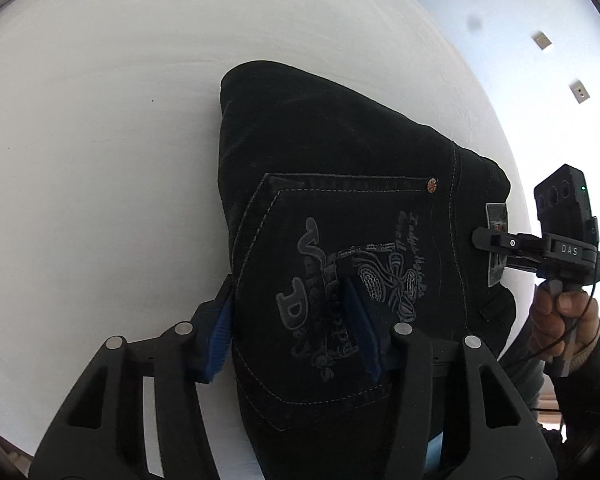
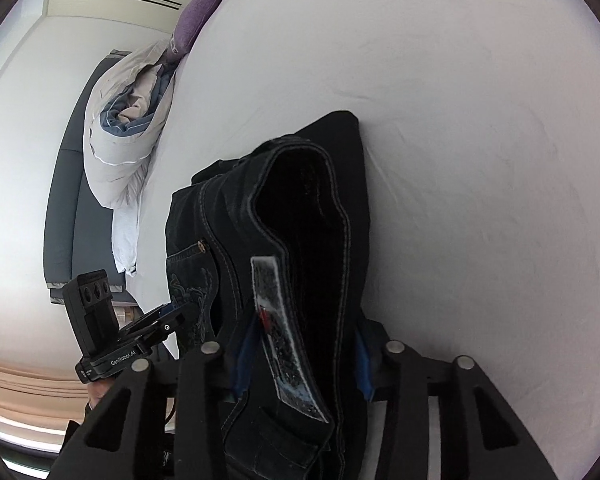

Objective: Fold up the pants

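Note:
Black jeans (image 1: 340,184) lie folded on a white bed sheet (image 1: 100,120), back pocket with grey embroidery facing up. My left gripper (image 1: 292,320) is shut on the pants at the pocket side, blue pads pressing the thick fold. My right gripper (image 2: 300,356) is shut on the waistband end of the pants (image 2: 308,216), where a label patch shows. The right gripper also shows in the left wrist view (image 1: 496,248), at the waistband edge. The left gripper shows in the right wrist view (image 2: 168,320), at the pants' left side.
A rolled white and blue duvet (image 2: 120,140) and a purple cushion (image 2: 192,24) lie at the head of the bed. A dark headboard (image 2: 68,200) stands behind them. White sheet (image 2: 480,160) spreads beyond the pants.

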A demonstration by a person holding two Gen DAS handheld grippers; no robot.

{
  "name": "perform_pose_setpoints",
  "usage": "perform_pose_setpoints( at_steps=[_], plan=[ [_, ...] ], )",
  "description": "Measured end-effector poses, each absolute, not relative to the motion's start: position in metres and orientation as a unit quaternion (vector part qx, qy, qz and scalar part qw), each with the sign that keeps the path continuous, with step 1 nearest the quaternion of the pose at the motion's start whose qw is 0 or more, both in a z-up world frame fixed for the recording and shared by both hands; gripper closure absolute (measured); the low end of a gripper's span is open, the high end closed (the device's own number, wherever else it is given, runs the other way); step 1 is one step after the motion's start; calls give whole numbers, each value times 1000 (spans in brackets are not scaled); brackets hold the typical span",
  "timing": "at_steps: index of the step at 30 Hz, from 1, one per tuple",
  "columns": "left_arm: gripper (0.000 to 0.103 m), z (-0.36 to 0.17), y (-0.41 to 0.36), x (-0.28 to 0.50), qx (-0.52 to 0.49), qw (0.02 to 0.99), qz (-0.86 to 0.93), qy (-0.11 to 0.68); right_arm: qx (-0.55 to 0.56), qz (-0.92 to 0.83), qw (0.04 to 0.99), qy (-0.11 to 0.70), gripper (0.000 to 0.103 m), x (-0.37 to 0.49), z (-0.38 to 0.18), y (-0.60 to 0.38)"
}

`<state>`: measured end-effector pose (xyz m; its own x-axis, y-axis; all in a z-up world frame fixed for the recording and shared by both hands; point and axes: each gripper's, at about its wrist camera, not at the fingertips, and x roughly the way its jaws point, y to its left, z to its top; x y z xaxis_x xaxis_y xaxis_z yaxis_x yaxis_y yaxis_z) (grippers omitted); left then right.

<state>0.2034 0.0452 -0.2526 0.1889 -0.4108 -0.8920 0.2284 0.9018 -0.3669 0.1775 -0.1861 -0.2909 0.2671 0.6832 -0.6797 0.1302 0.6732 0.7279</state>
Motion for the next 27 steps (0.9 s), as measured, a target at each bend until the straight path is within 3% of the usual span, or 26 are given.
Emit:
perform_pose_setpoints(
  at_steps=[5,9,19,27],
  plan=[
    [76,-232,30,193,-27,788,-194,583,325,198,741,554,80,174,-276,-180],
    [85,-214,24,188,-2,803,-181,567,303,204,759,538,83,173,-258,-176],
    [85,-158,1,204,32,833,-188,519,282,217,798,487,83,203,-202,-201],
    [85,-149,-20,260,42,842,-189,504,273,203,814,470,83,261,-193,-237]
  ],
)
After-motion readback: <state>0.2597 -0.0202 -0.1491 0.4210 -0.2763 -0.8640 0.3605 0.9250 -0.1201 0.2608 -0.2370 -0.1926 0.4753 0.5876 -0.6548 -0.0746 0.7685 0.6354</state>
